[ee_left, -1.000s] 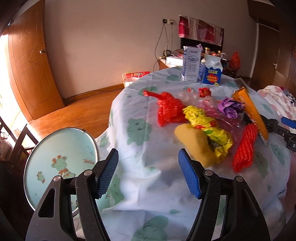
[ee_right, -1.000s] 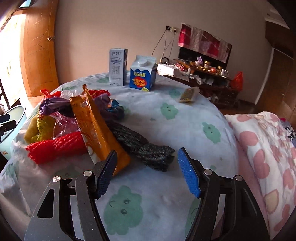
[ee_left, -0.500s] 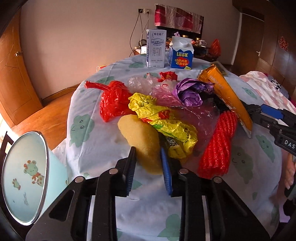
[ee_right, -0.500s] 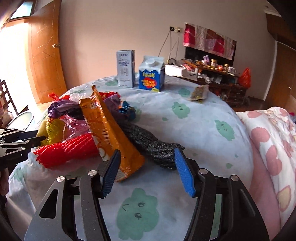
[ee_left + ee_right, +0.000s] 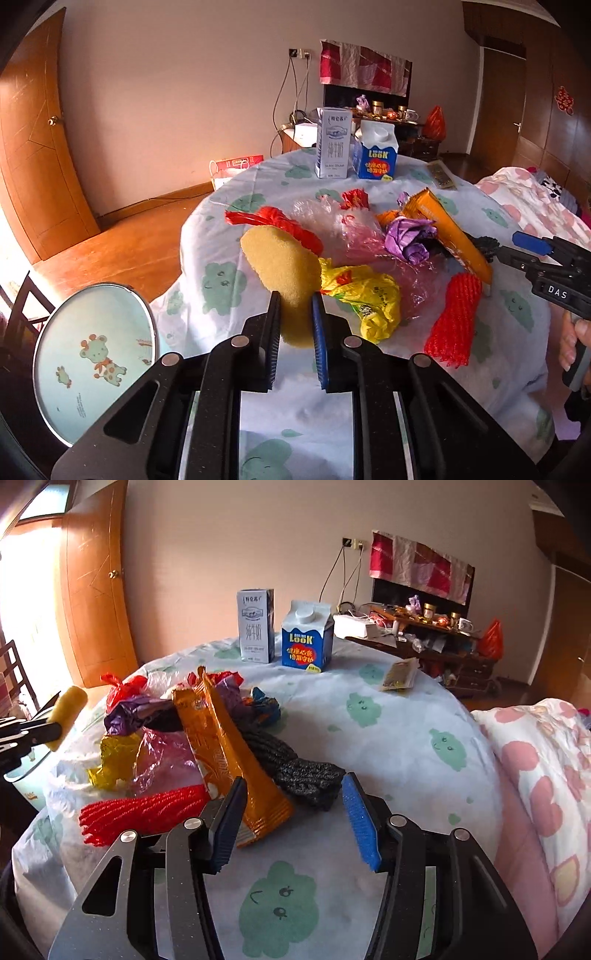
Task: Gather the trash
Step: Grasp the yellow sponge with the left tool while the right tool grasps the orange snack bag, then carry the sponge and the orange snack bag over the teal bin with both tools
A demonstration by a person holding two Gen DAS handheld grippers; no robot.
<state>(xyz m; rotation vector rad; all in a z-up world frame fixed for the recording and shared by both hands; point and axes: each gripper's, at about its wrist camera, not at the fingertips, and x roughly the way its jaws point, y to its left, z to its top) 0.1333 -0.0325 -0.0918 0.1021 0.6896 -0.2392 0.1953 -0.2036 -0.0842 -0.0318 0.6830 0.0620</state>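
My left gripper (image 5: 295, 314) is shut on a yellow sponge (image 5: 282, 273) and holds it lifted above the table; the sponge also shows at the left of the right wrist view (image 5: 68, 710). A pile of trash lies on the round table: a red bag (image 5: 277, 225), a yellow wrapper (image 5: 365, 295), a purple wrapper (image 5: 410, 236), an orange packet (image 5: 229, 746), a red foam net (image 5: 144, 808) and a black net (image 5: 295, 771). My right gripper (image 5: 291, 819) is open, its fingers either side of the orange packet's near end and the black net.
A bin with a cartoon lid (image 5: 92, 354) stands left of the table, below its edge. Two milk cartons (image 5: 256, 626) (image 5: 306, 637) stand at the far side. A small sachet (image 5: 400, 672) lies alone. A pink floral quilt (image 5: 535, 775) is at the right.
My left gripper moved in to the yellow sponge, shut on it and lifted it off the table. My right gripper moved closer to the orange packet and stayed open.
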